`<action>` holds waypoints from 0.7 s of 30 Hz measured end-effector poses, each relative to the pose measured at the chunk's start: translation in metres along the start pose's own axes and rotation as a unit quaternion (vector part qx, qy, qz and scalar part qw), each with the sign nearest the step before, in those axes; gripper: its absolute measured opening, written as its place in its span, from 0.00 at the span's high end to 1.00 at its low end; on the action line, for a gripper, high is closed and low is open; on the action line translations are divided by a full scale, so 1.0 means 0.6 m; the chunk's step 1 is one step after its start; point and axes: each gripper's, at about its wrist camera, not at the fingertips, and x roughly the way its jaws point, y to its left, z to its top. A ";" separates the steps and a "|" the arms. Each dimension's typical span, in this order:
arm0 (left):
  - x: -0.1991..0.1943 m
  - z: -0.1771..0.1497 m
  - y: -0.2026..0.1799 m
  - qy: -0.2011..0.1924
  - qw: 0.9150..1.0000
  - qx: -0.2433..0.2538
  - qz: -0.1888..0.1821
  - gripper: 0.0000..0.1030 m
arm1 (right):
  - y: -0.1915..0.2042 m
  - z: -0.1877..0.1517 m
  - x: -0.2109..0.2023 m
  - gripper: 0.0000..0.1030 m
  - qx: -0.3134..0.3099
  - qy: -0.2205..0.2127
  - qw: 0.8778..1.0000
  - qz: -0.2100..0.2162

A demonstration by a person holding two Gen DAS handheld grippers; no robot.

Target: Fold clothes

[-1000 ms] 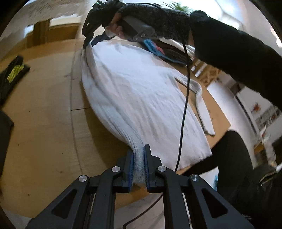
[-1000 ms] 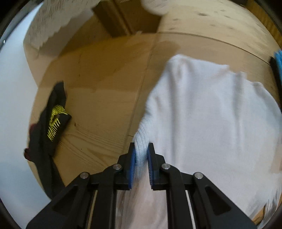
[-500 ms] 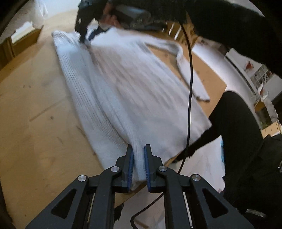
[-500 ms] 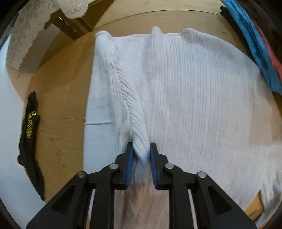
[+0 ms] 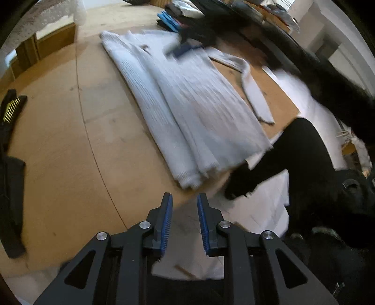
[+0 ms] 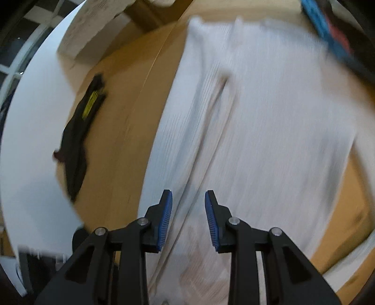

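- The left tool (image 5: 184,204) has its two black fingers with blue ribbed pads (image 5: 166,220) spread apart; nothing sits between them. It hangs above the near edge of the round light-wood bench (image 5: 70,145), just short of the garment's hem.
- The right tool (image 6: 188,206) likewise stands with its jaws apart and empty. It hovers over the garment, with the cloth visible through the gap between the blue pads (image 6: 165,218).
- In the left wrist view the right tool (image 5: 185,48) appears as a blurred dark and blue shape over the far, upper part of the garment.
- The white ribbed knit sweater (image 5: 187,101) lies flat on the bench. Its left side is folded inward, forming a long lengthwise fold line along the body (image 6: 211,122).
- One white knit sleeve (image 5: 250,84) lies stretched out on the bench to the right of the sweater body, not folded in.
- The sweater hem (image 5: 201,173) reaches the near bench edge.
- A black garment with a yellow printed patch (image 5: 10,110) lies on the bench, well apart from the sweater, to its left. The right wrist view shows the same item (image 6: 84,122).
- A stack of folded clothes with a blue layer (image 5: 171,20) rests at the far side of the bench, near the sweater's top end.
- A person's dark-clad leg (image 5: 293,150) stands beside the bench edge on the right.
- Both views carry motion blur; fine detail of the knit is partly unreadable.
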 end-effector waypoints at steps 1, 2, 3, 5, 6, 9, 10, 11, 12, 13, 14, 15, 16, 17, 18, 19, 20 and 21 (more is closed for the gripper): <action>0.009 0.011 0.003 -0.006 1.000 0.003 0.000 0.80 | 0.002 -0.025 0.007 0.72 0.000 0.005 1.000 0.008; 0.019 0.022 0.003 -0.010 1.000 0.006 0.000 0.80 | 0.005 -0.051 0.014 0.72 0.000 0.011 1.000 0.016; 0.034 0.034 -0.001 -0.009 1.000 0.013 -0.002 0.80 | 0.006 -0.068 0.019 0.72 0.001 0.009 1.000 0.018; 0.067 0.054 -0.014 -0.001 1.000 0.030 -0.008 0.80 | 0.001 -0.074 0.013 0.72 0.008 -0.008 1.000 0.017; 0.082 0.060 -0.023 0.006 0.999 0.039 -0.010 0.80 | 0.001 -0.073 0.003 0.72 0.009 -0.024 0.999 0.020; 0.118 0.068 -0.051 0.020 0.998 0.061 -0.024 0.80 | 0.027 -0.051 -0.026 0.72 -0.009 -0.068 0.997 0.044; 0.123 0.068 -0.060 0.022 0.997 0.065 -0.031 0.80 | 0.034 -0.044 -0.030 0.72 -0.015 -0.073 0.996 0.055; 0.125 0.066 -0.067 0.025 0.997 0.070 -0.038 0.80 | 0.039 -0.037 -0.025 0.72 -0.020 -0.069 0.995 0.070; 0.125 0.063 -0.075 0.029 0.996 0.074 -0.045 0.80 | 0.043 -0.030 -0.016 0.72 -0.025 -0.061 0.994 0.084; 0.125 0.060 -0.083 0.032 0.995 0.079 -0.052 0.80 | 0.046 -0.024 -0.004 0.72 -0.027 -0.049 0.994 0.091; 0.124 0.056 -0.090 0.036 0.994 0.083 -0.059 0.80 | 0.047 -0.024 0.014 0.72 -0.028 -0.030 0.996 0.081; 0.124 0.054 -0.093 0.042 0.994 0.087 -0.060 0.80 | 0.048 -0.026 0.033 0.72 -0.030 -0.006 0.997 0.065; 0.119 0.052 -0.090 0.045 0.994 0.088 -0.056 0.80 | 0.044 -0.031 0.045 0.72 -0.030 0.011 0.998 0.048; 0.112 0.051 -0.084 0.046 0.994 0.087 -0.052 0.80 | 0.036 -0.035 0.046 0.72 -0.026 0.015 0.999 0.043; 0.104 0.056 -0.076 0.041 0.995 0.082 -0.050 0.80 | 0.030 -0.036 0.043 0.72 -0.020 0.014 0.999 0.045; 0.095 0.062 -0.067 0.032 0.995 0.076 -0.049 0.80 | 0.023 -0.038 0.039 0.72 -0.013 0.012 0.999 0.048; 0.090 0.073 -0.058 0.021 0.996 0.070 -0.044 0.80 | 0.016 -0.040 0.036 0.72 -0.007 0.011 0.999 0.050; 0.087 0.086 -0.048 0.011 0.997 0.066 -0.037 0.80 | 0.009 -0.041 0.033 0.72 0.000 0.009 0.999 0.052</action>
